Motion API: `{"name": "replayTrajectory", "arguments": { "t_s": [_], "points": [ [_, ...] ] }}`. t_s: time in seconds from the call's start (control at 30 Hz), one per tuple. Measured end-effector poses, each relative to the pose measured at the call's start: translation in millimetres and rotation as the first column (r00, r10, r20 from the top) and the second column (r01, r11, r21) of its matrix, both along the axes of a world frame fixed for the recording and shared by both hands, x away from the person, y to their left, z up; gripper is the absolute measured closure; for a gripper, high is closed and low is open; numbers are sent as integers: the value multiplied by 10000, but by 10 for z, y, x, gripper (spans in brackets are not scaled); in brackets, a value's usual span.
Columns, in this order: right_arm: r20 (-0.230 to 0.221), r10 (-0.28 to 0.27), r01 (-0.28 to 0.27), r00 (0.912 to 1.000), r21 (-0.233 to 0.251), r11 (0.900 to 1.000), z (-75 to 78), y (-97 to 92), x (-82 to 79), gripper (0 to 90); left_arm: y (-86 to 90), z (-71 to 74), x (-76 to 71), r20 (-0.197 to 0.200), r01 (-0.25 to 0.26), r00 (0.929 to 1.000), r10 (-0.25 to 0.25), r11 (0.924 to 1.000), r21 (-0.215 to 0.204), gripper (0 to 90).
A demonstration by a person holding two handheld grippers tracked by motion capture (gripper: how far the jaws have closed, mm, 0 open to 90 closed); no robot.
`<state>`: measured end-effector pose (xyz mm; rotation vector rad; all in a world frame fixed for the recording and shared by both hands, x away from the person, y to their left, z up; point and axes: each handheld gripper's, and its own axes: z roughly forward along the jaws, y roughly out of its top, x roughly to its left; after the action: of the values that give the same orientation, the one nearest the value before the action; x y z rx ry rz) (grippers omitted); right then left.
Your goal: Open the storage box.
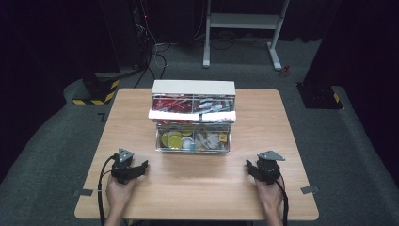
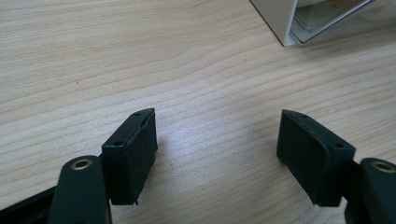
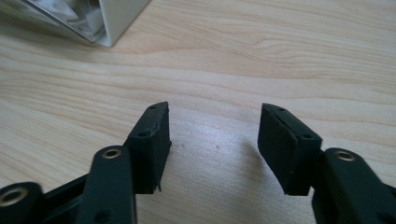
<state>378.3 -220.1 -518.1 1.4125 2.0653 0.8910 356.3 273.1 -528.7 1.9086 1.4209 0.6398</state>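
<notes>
A white box [image 1: 193,87] stands at the middle of the wooden table [image 1: 141,183]. Its upper compartment holds red packets [image 1: 171,104], and a clear drawer [image 1: 193,138] pulled out at the front holds yellow and grey coin-like pieces. My left gripper [image 1: 139,167] rests near the front left of the table, open, nothing between its jaws [image 2: 217,135]. My right gripper [image 1: 251,165] rests at the front right, also open and empty [image 3: 214,123]. A corner of the box [image 2: 280,18] appears in the left gripper view, and another corner of the box [image 3: 114,18] in the right gripper view.
Bare wood lies between the grippers and the drawer. Beyond the table are a white desk frame [image 1: 242,23], cables on the grey floor, and a black base with yellow stripes [image 1: 96,92] at the left.
</notes>
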Motion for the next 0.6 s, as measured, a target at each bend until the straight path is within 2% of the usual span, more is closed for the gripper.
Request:
{"name": "replayTrajectory", "arguments": {
  "t_s": [0.23,0.6],
  "points": [
    [296,361,-381,9989,698,9968,88,-14,-52,497,1,1,3,-10,12,10000,-12,10000,-8,291],
    [612,955,-1015,9935,1033,9895,210,121,-122,534,-2,0,2,-3,11,10000,-11,10000,24,287]
  ]
}}
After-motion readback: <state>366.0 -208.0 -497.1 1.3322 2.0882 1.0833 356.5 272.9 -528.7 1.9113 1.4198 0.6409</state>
